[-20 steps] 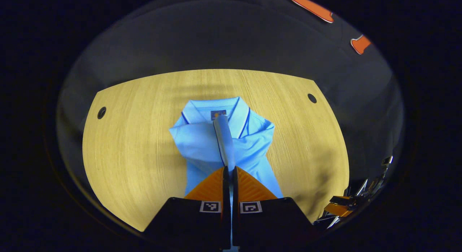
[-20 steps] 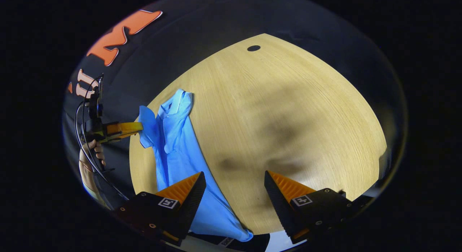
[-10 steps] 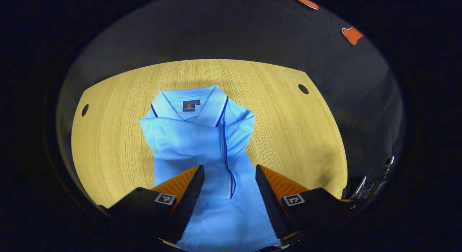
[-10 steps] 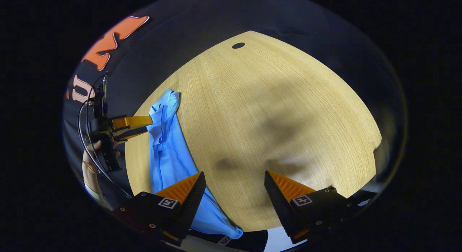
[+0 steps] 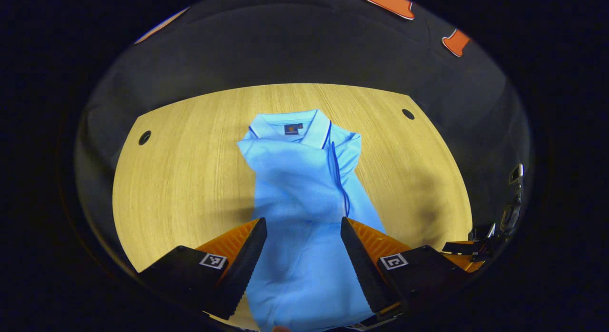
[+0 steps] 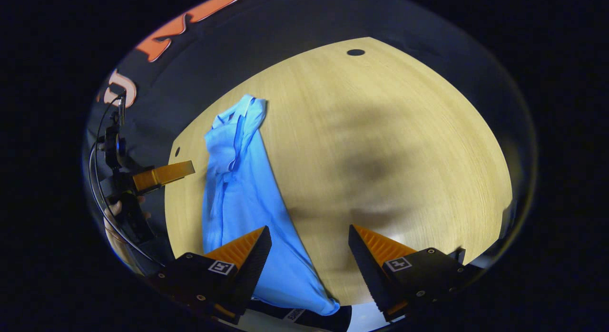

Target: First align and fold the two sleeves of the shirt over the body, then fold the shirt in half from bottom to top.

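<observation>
My shirt [image 5: 304,189] is light blue with a dark-piped collar [image 5: 295,127] at the far end; both sleeves are folded in over the body, leaving a long narrow shape with rumpled layers near the shoulders; it lies flat on the wooden table [image 5: 181,170], hem toward me; my left tool [image 5: 303,227] hangs above its lower half, fingers spread wide and holding nothing, the cloth showing between them; my right tool [image 6: 309,237] is likewise wide open and empty, over bare table just beside the shirt's right edge.
</observation>
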### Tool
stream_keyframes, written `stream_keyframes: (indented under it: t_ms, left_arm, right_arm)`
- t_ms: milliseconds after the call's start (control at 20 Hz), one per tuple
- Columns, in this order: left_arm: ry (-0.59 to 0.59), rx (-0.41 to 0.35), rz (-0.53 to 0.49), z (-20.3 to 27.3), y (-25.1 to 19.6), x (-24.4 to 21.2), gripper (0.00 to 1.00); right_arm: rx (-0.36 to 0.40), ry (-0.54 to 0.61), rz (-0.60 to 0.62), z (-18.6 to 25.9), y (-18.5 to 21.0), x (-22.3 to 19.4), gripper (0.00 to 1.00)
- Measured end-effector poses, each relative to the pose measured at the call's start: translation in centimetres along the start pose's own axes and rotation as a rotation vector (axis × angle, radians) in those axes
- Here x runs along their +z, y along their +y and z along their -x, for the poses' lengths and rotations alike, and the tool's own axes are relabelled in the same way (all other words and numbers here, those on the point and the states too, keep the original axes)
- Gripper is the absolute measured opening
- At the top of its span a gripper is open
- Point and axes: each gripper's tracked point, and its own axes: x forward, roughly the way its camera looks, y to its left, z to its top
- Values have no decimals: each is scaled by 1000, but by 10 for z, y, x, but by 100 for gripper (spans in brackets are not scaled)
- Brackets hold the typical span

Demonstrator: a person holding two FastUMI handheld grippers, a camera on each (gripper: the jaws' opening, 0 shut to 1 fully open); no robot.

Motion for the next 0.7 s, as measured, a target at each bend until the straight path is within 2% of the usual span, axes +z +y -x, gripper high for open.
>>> stream_keyframes:
  t_ms: [200,300,500,700]
  left_arm:
    - [3,13,39,24,33,-39,100]
    - [17,23,39,34,45,-64,100]
    - [62,-1,101,52,55,-113,100]
    - [110,18,118,68,71,-160,100]
  right_arm:
    - [-5,36,73,-8,29,-12,99]
    - [-37,43,117,-10,33,-20,99]
    - [-90,79,165,-10,37,-45,99]
    - [-192,121,232,-3,19,-82,99]
